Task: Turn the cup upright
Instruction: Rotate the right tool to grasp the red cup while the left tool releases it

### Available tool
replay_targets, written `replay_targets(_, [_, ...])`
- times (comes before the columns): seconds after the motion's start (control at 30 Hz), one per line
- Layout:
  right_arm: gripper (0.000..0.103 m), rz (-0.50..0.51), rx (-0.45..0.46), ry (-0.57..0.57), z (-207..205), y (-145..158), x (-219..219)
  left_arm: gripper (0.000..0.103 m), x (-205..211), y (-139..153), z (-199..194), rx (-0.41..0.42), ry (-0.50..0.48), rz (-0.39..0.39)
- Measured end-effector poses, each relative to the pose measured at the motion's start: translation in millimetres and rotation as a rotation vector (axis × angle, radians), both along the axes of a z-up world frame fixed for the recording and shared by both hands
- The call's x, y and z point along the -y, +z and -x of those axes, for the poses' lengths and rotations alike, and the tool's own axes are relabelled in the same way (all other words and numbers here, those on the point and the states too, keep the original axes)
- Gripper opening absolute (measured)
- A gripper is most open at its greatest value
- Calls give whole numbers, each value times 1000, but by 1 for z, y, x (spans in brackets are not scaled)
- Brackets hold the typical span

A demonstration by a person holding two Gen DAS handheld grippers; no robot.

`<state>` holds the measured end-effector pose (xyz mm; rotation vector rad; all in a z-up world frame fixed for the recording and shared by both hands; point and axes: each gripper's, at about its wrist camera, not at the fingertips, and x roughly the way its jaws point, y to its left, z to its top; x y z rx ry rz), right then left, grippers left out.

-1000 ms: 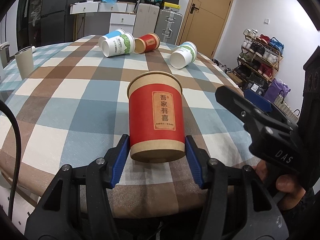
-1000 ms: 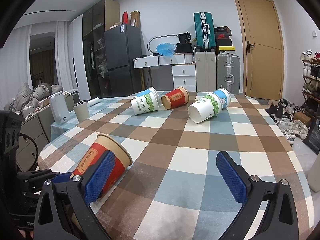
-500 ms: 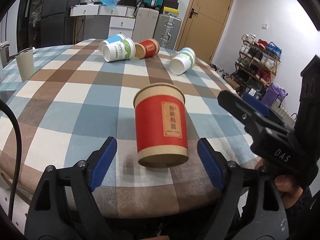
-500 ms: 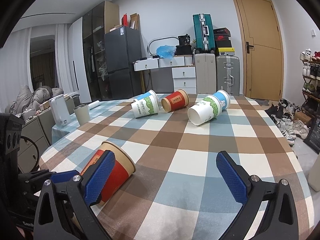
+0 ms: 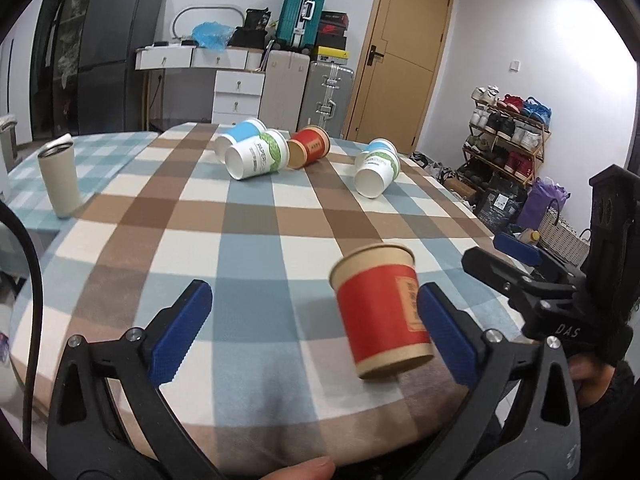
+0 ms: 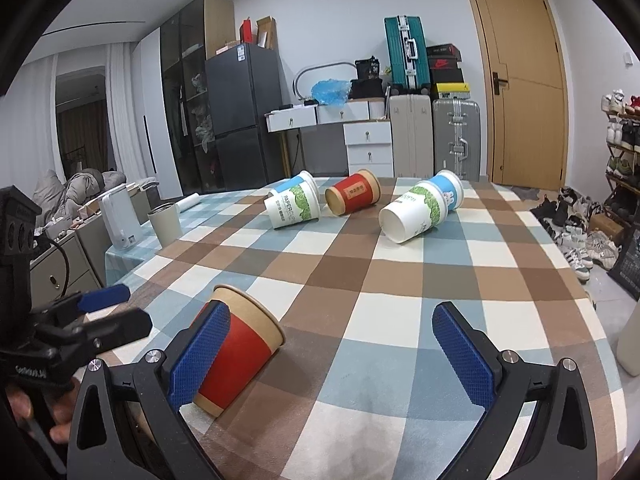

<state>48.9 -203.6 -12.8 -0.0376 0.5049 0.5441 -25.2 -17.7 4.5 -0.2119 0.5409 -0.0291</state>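
A red paper cup with kraft rims [image 5: 382,312] stands upright near the table's front edge, close to my left gripper's right finger; it also shows in the right wrist view [image 6: 240,350], behind the left finger there. My left gripper [image 5: 316,330] is open and empty, and the cup sits inside its gap at the right. My right gripper [image 6: 330,356] is open and empty over the checked tablecloth [image 6: 400,280]. Further back, several cups lie on their sides: a red one [image 5: 310,147], a white-green one [image 5: 258,155] and a white-blue one [image 5: 378,167].
A beige tumbler [image 5: 59,176] stands upright at the table's left side. A white appliance [image 6: 120,220] sits on a side cabinet to the left. Suitcases, drawers and a fridge line the far wall; a shoe rack [image 5: 508,136] stands on the right.
My left gripper let go of the red cup, opened wide, and shifted left and back. The cup now stands free on the table. The right gripper has stayed open.
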Motion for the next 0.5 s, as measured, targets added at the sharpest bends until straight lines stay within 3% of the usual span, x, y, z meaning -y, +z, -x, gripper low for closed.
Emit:
replay_targets(0.13, [103,-1,-50,14,-3,0,-7,102,-17,-6,-9,-14,-2,-37])
replay_targets(0.5, [103,6,-206,36,-16,1,-27,102,-44,-31,-29,-95,32,-49])
